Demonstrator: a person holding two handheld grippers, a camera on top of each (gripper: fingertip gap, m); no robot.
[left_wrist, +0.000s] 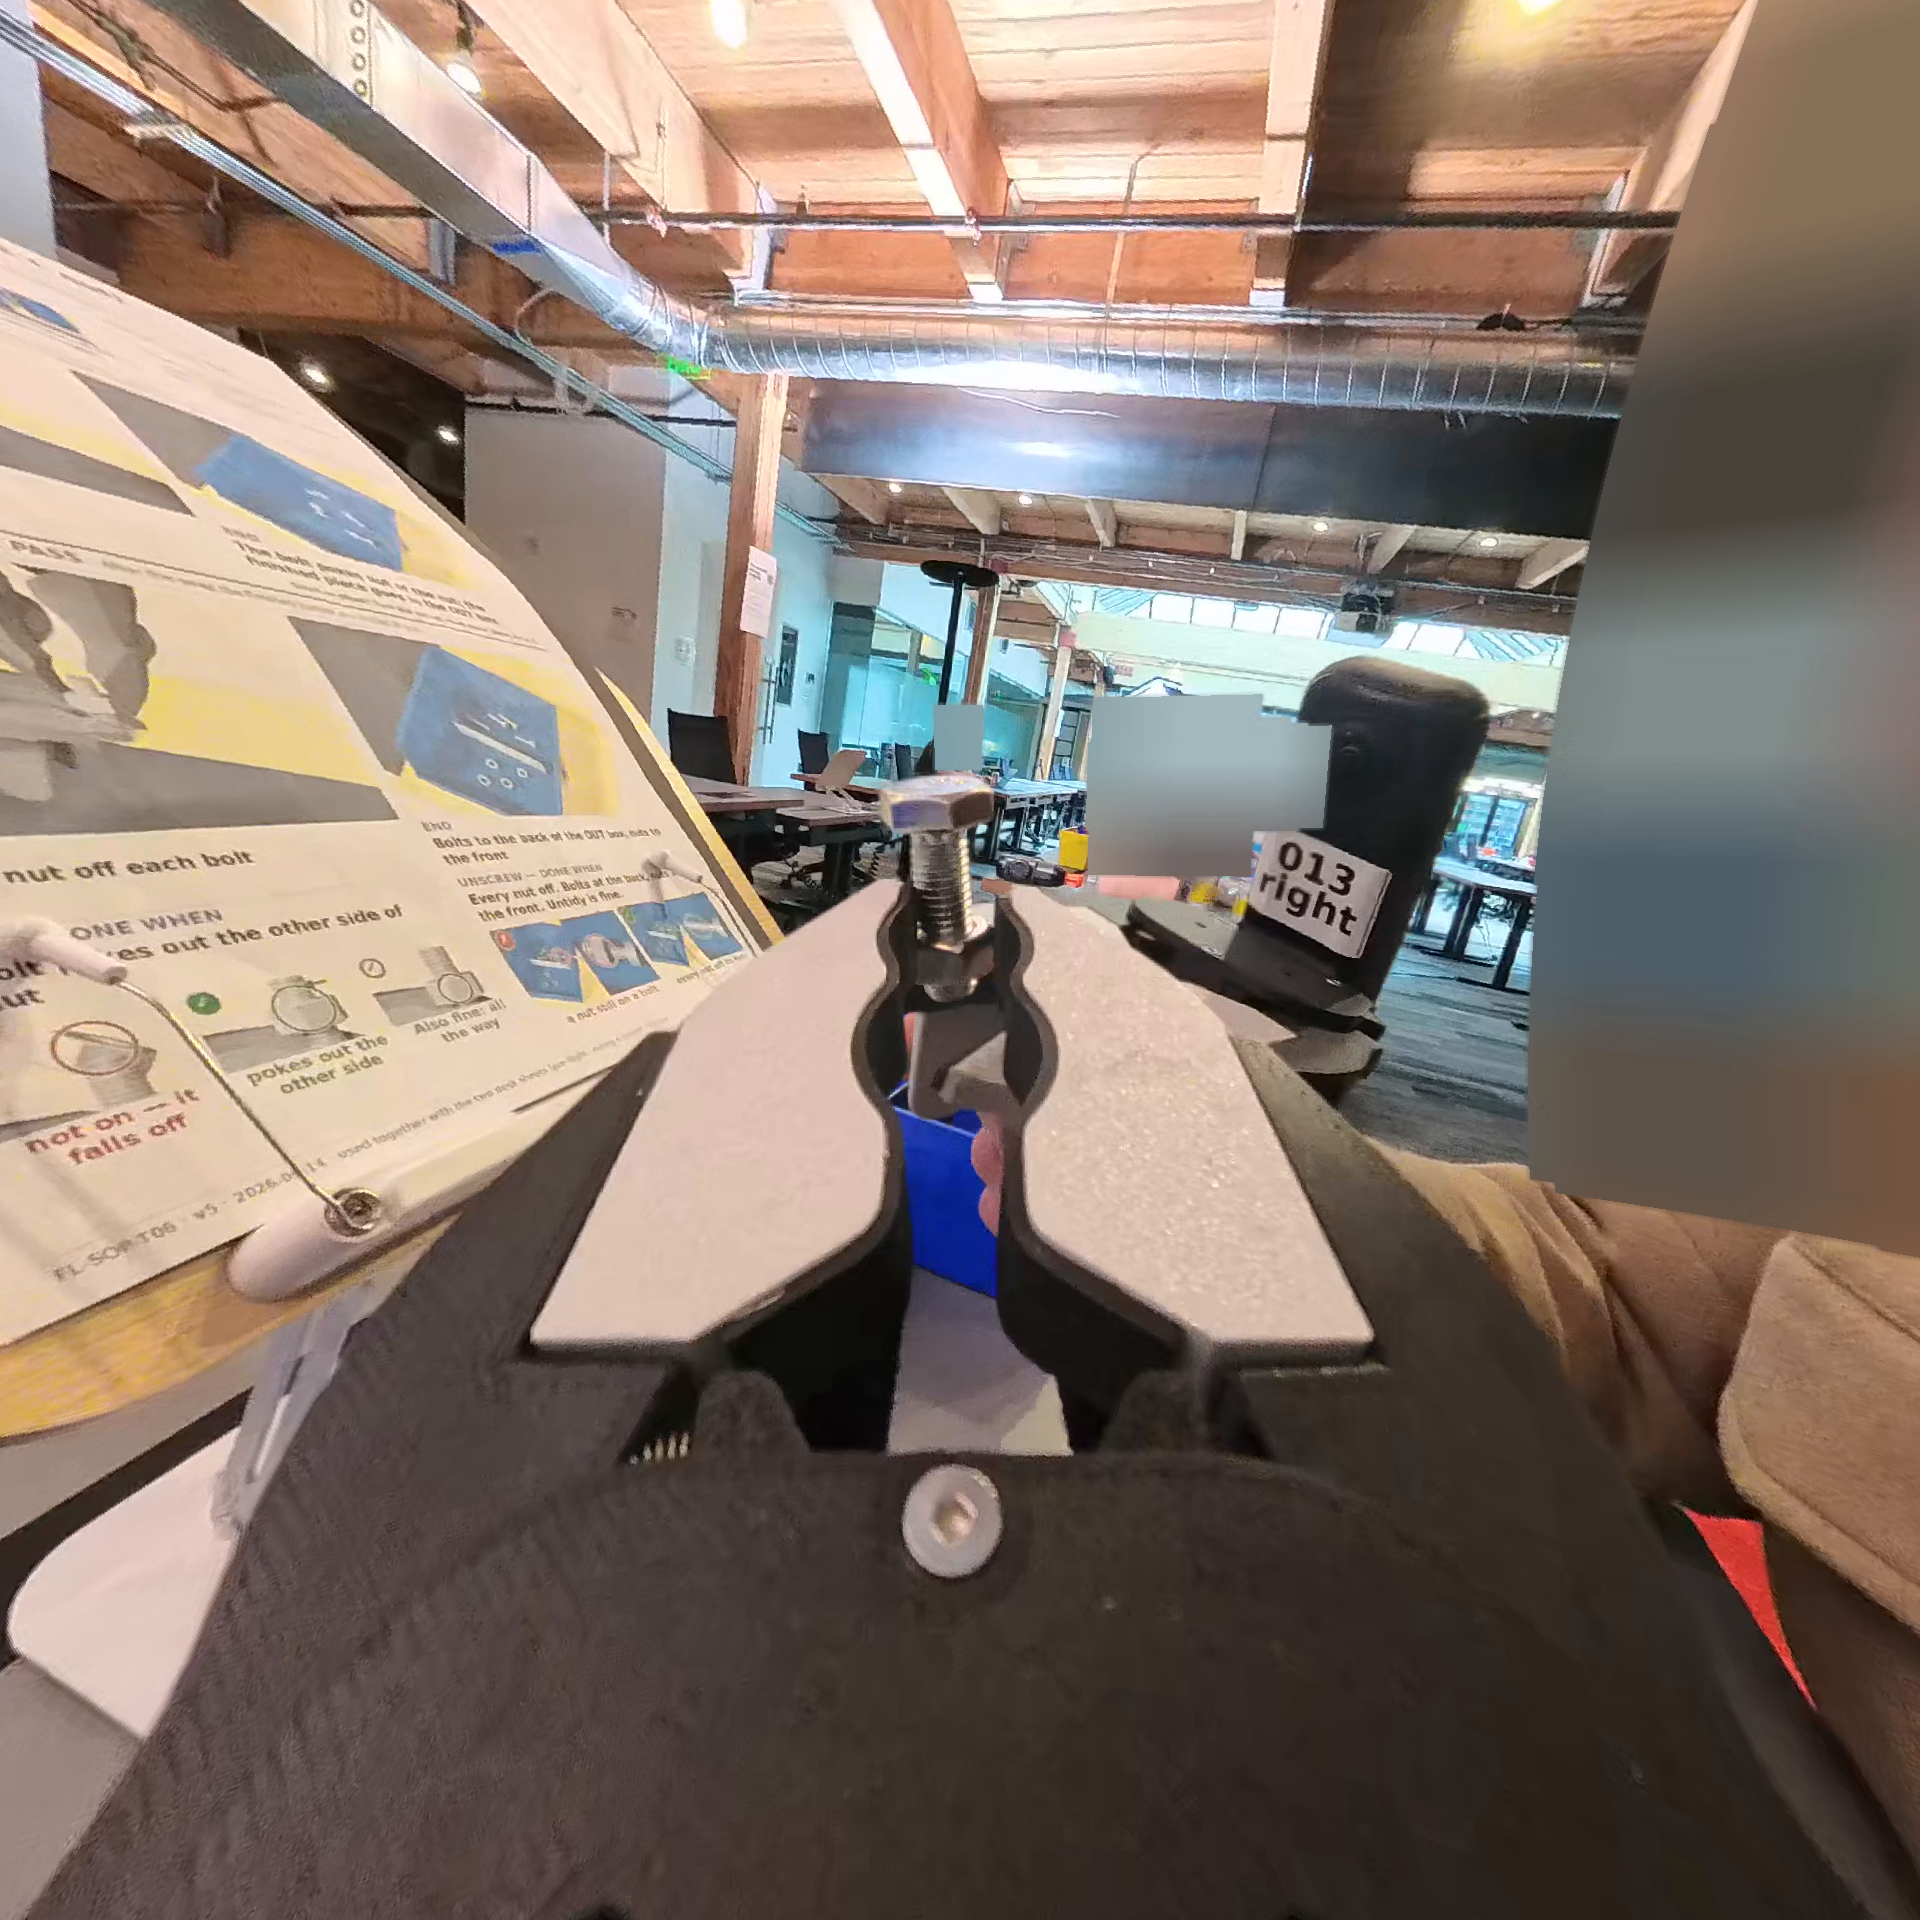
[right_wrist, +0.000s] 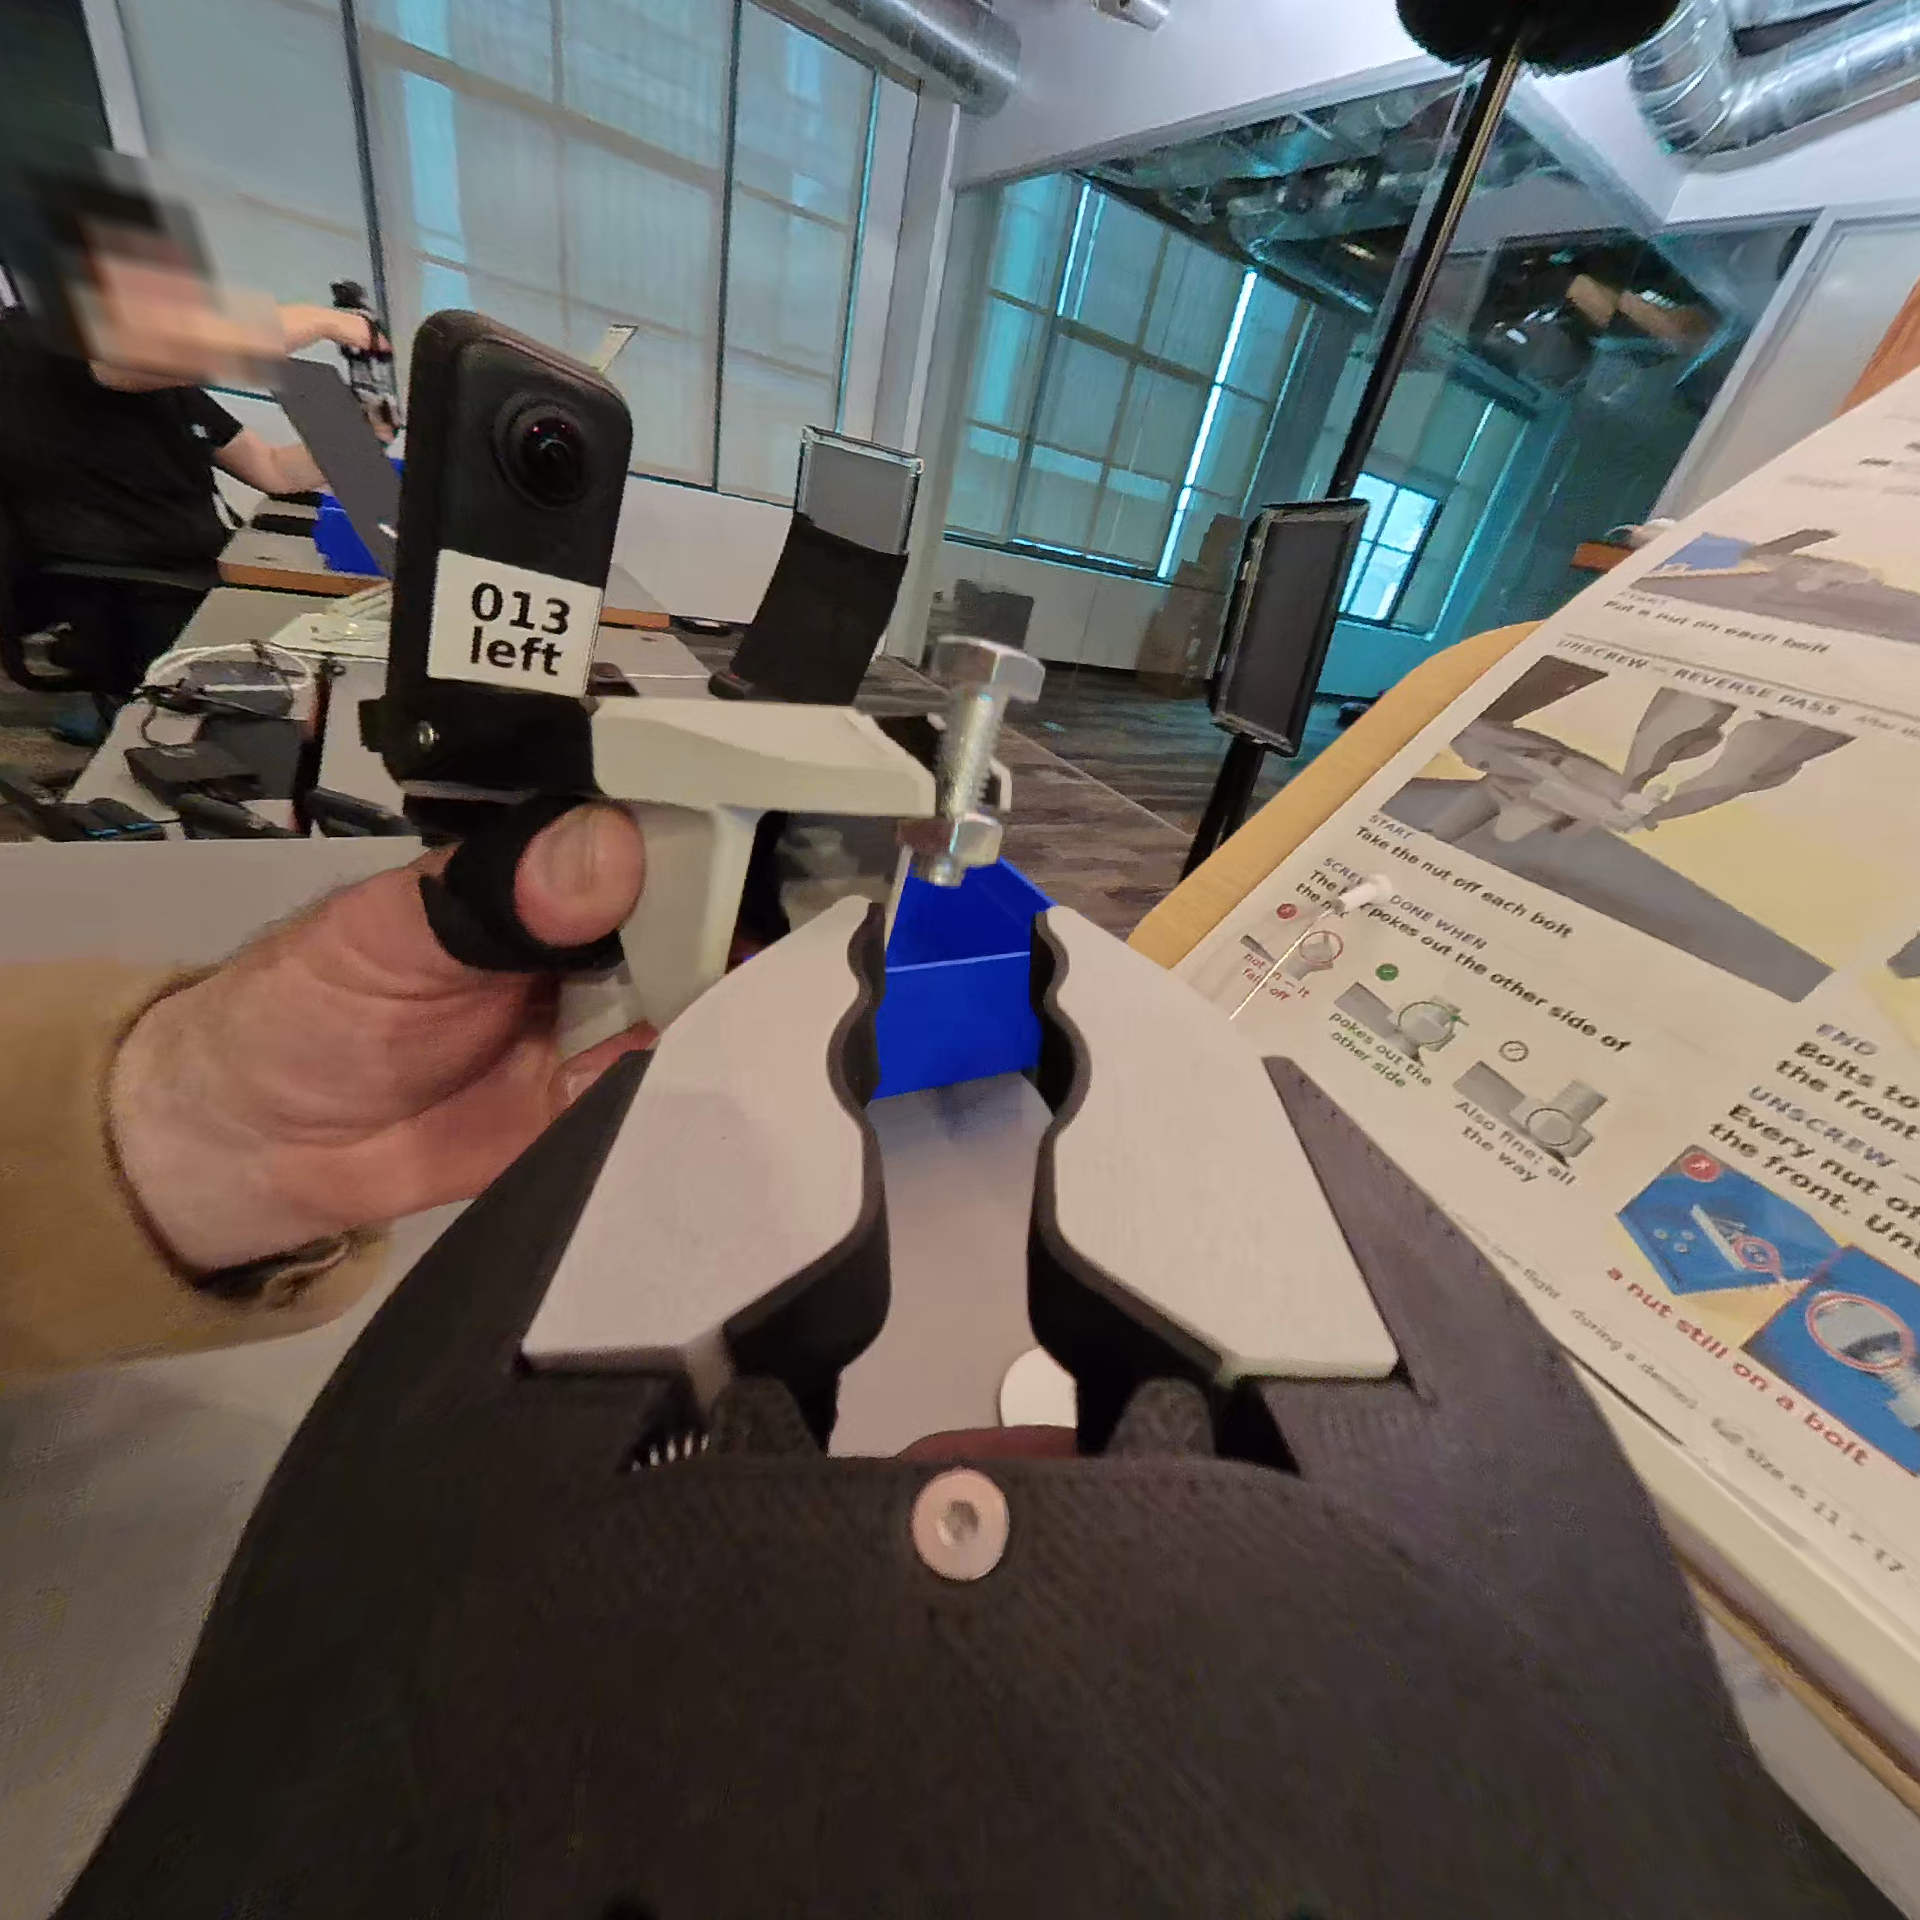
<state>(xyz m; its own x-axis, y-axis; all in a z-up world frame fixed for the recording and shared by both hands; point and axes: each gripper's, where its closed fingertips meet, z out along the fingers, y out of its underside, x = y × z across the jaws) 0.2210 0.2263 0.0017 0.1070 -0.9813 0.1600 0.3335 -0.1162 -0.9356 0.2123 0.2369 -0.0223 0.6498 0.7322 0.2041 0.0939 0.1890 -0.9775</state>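
Holding a bolt (left_wrist: 938, 873) upright, head on top, pinched by its threaded shank between the nearly closed tips of the left gripper (left_wrist: 951, 935); nut (right_wrist: 954, 837) threaded on near the lower end, just under those tips. Hanging just past and slightly above the right gripper (right_wrist: 951, 940), whose fingers (right_wrist: 1122, 997) stand parted and empty, touching nothing. Sitting beyond and below: blue bin (right_wrist: 961, 987). Propped alongside: printed sheet (right_wrist: 1558, 935) on a board.
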